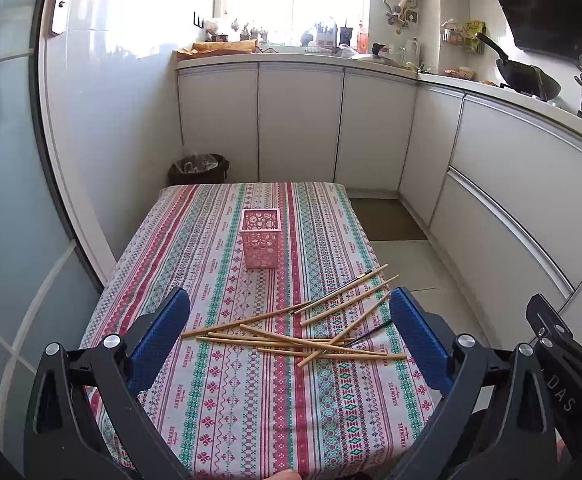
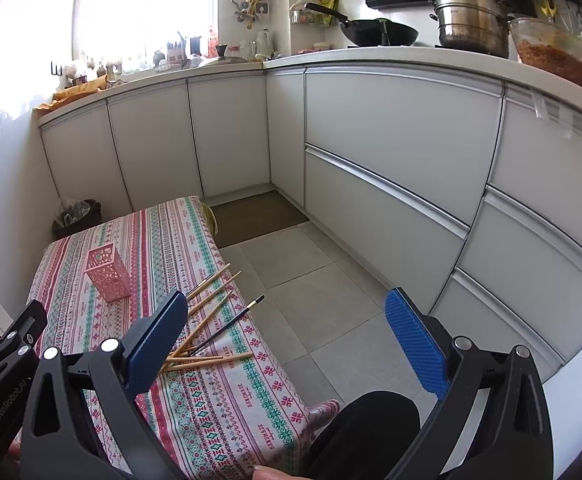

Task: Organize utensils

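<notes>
Chopsticks [image 1: 291, 332]: a loose crossed pile of bamboo sticks, with at least one dark stick among them, flat on the patterned tablecloth [image 1: 231, 412] toward its right edge. Pink perforated holder [image 1: 260, 238]: upright beyond the pile, apart from it. Left gripper [image 1: 289, 322]: jaws spread wide, framing the pile from the near side, nothing between the pads. Right gripper [image 2: 287, 320]: jaws likewise spread and empty, aimed mostly over the floor tiles [image 2: 311, 312]; its left finger [image 2: 155, 340] overlaps the pile's near ends in view.
</notes>
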`<state>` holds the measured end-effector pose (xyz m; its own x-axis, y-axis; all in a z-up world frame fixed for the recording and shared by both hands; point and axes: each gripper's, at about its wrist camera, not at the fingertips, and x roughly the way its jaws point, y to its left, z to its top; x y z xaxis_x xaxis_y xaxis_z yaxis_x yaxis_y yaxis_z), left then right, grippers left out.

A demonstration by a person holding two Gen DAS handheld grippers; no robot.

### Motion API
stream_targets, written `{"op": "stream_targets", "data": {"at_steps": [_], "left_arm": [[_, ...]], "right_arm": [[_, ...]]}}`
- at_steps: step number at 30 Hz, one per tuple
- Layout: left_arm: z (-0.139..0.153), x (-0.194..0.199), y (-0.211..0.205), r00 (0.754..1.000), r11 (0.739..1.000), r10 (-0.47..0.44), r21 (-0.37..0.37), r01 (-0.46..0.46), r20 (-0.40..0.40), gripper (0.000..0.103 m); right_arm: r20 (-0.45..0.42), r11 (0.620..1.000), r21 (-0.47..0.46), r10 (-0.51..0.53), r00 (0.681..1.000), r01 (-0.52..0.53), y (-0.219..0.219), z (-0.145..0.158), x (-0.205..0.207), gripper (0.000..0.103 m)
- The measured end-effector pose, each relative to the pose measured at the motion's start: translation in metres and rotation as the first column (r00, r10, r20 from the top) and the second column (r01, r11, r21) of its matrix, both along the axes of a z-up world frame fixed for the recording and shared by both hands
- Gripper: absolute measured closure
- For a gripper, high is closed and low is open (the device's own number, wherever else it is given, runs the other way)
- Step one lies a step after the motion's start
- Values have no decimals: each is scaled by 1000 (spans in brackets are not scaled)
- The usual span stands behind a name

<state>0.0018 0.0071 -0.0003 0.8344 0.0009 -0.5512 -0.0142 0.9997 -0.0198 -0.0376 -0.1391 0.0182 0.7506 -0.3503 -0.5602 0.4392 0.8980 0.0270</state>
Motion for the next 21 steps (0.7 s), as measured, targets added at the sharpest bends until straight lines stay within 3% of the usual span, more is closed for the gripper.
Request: {"op": "stream_targets", "data": {"at_steps": [21], "left_arm": [[-3,-2,0,1000,1000,0,-3,0,7,7]], "right_arm": [[-1,1000,4,-2,1000,2,-1,-1,-1,7]]}}
